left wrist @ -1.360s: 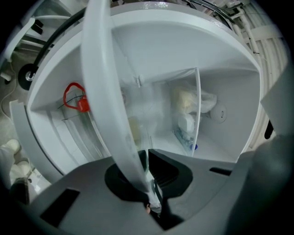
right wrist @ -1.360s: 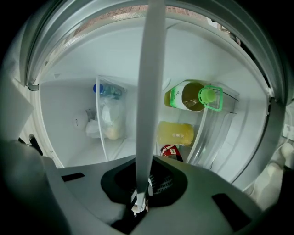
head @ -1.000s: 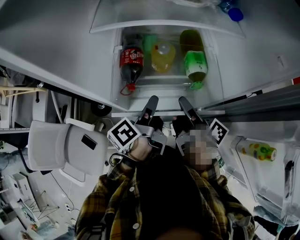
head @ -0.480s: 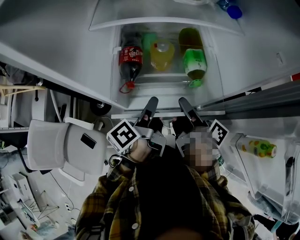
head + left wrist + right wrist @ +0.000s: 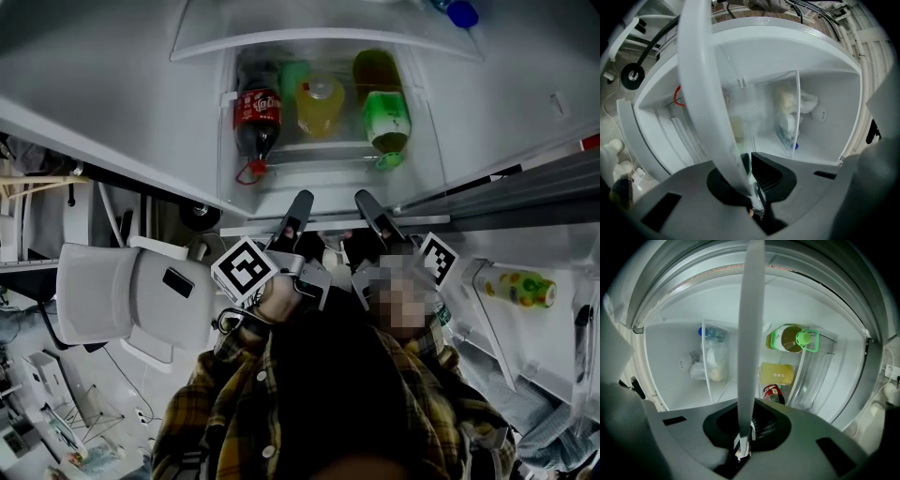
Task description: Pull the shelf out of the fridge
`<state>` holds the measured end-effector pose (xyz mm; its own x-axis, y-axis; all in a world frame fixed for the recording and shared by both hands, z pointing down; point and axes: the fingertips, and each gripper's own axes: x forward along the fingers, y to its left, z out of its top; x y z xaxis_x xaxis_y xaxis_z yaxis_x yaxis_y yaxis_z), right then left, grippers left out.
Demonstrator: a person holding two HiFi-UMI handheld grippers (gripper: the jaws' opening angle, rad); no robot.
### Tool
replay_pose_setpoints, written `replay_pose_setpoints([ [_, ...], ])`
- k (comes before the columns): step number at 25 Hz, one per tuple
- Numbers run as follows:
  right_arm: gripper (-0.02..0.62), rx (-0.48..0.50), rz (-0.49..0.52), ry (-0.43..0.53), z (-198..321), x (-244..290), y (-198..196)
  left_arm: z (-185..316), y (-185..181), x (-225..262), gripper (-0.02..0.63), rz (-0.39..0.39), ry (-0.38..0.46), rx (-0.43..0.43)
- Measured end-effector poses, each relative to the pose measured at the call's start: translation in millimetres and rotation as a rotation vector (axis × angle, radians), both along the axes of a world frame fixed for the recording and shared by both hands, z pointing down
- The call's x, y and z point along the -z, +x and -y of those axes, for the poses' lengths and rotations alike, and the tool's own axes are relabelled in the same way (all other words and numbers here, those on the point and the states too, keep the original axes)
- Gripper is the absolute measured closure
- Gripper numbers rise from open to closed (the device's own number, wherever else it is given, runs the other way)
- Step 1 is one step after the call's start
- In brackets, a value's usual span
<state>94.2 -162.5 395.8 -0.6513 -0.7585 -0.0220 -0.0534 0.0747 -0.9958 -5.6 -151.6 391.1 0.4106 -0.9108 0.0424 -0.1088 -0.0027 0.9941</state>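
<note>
- Since the fridge (image 5: 112, 84) stands open in front of me, its white cavity fills the upper half of the head view and I can reach straight in.
- The shelf (image 5: 422, 222) sits in the fridge, not yet drawn clear; its white front rim runs across just ahead of my hands, the only part I can reach for a pull.
- My left gripper (image 5: 300, 202) is clamped on that rim left of centre. In the left gripper view the white strip passes right between the jaws, pinched tight.
- My right gripper (image 5: 364, 200) is clamped on the same rim just beside the left. Its own view shows the strip running up out of the closed jaws.
- I judge I hold it with both, side by side near the middle, so the shelf comes out square and does not jam in its side rails.
- A cola bottle (image 5: 258, 122), a yellow bottle (image 5: 319, 103) and a green bottle (image 5: 384, 117) lie deeper in. I cannot tell if they rest on this shelf; if so, a jerk would roll them.
</note>
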Motion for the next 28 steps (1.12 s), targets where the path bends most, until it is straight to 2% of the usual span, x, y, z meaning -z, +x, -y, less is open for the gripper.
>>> replay_pose_setpoints([
  [28,0.568,-0.011,0.021,-0.011,-0.8,-0.9,0.3,-1.2,-0.7,-1.2,0.580,-0.016,-0.003,-0.003],
])
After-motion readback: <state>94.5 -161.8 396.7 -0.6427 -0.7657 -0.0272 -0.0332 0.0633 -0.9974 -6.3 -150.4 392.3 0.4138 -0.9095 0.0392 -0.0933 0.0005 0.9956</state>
